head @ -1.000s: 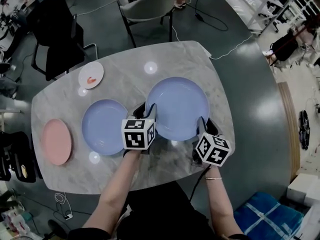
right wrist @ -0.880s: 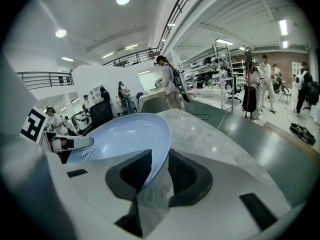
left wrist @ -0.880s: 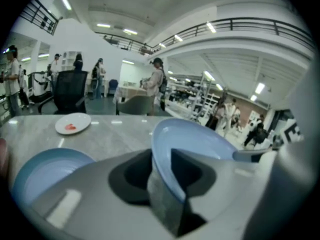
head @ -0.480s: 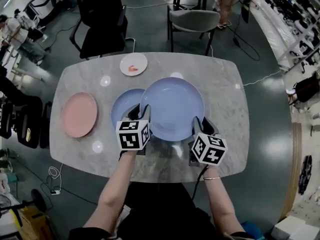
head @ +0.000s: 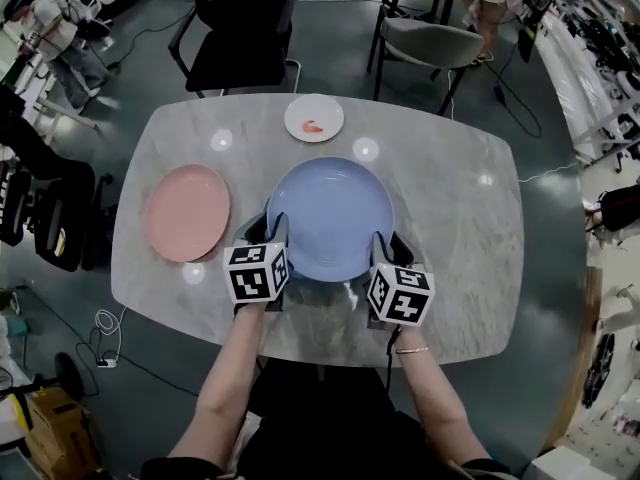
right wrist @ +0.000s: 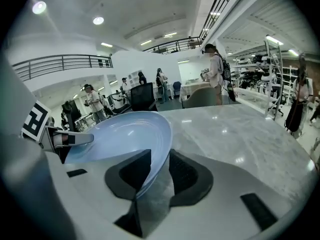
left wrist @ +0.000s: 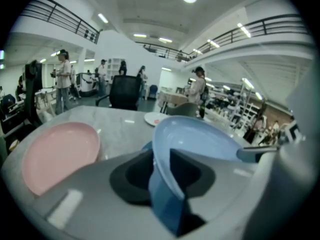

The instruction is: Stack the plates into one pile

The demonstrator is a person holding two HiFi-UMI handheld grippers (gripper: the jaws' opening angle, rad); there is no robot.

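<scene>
A large light-blue plate (head: 330,218) is held level by both grippers over the middle of the marble table (head: 460,228). My left gripper (head: 275,230) is shut on its left rim (left wrist: 165,149), and its jaws have just been closing on that rim. My right gripper (head: 385,243) is shut on the right rim (right wrist: 150,154); its jaws have eased a little wider with the rim still between them. The smaller blue plate lies hidden under the large one. A pink plate (head: 187,212) lies to the left. A small white plate (head: 314,118) sits at the far edge.
A black chair (head: 240,18) and a grey chair (head: 430,43) stand beyond the table's far side. Several people stand in the room behind. The table's near edge is right under my wrists.
Both grippers have carried the large blue plate leftwards across the table until it covers the smaller blue plate. The pink and white plates have not moved.
</scene>
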